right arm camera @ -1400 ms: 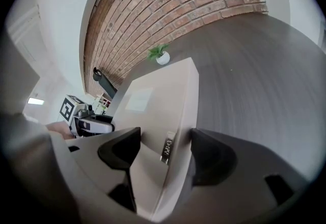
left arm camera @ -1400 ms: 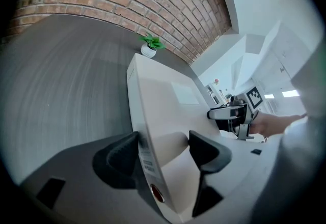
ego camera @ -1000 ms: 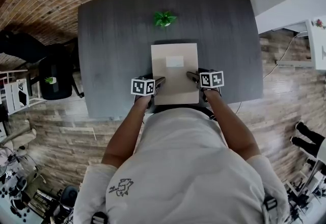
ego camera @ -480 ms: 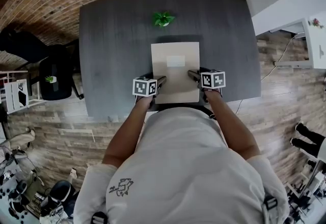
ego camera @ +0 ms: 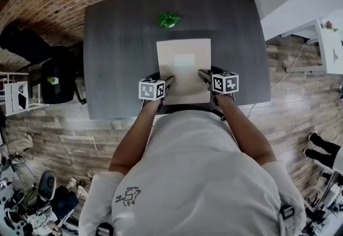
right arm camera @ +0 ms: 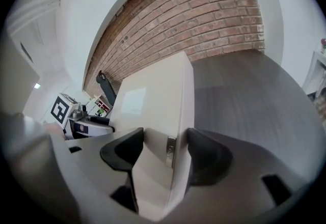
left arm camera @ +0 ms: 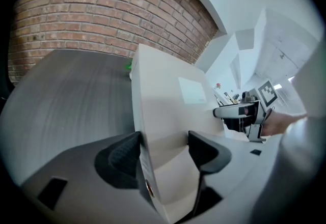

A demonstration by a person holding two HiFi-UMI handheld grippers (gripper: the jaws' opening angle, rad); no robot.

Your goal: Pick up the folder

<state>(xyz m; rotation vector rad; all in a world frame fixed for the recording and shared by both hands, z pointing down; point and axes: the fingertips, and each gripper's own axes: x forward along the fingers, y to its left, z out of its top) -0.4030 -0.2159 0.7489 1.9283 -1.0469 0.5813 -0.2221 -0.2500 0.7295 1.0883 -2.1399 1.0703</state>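
**A:** Starting from the near end, which step was it?

**B:** The grip was made. The left tongs [left arm camera: 164,147] were clamped on the left edge of the folder [ego camera: 184,71], close to its near corner, 1 pad on the cover and 1 underneath. The right tongs [right arm camera: 164,146] had just been closing, with the folder's right edge between their jaws and both pads pressed on it.

**A:** So where was the folder?

**B:** Held between the 2 tongs over the middle of the tabletop [ego camera: 118,42], its long side running away from the person. I judged the lift to be under way, since in the left gripper view its edge seemed to stand clear above the tabletop.

**A:** And next?

**B:** Raising both hands together and level, I'd say, so the stiff board neither twisted nor slid out of 2 narrow edge grips.

**A:** What couldn't you make out?

**B:** The underside showed in no view, so I couldn't tell whether the far end was off the tabletop. The pale label [ego camera: 184,60] was unreadable, and a small metal fitting [right arm camera: 170,151] on the edge was too blurred to name. Farther off, the little plant [ego camera: 169,19] stood apart from the folder
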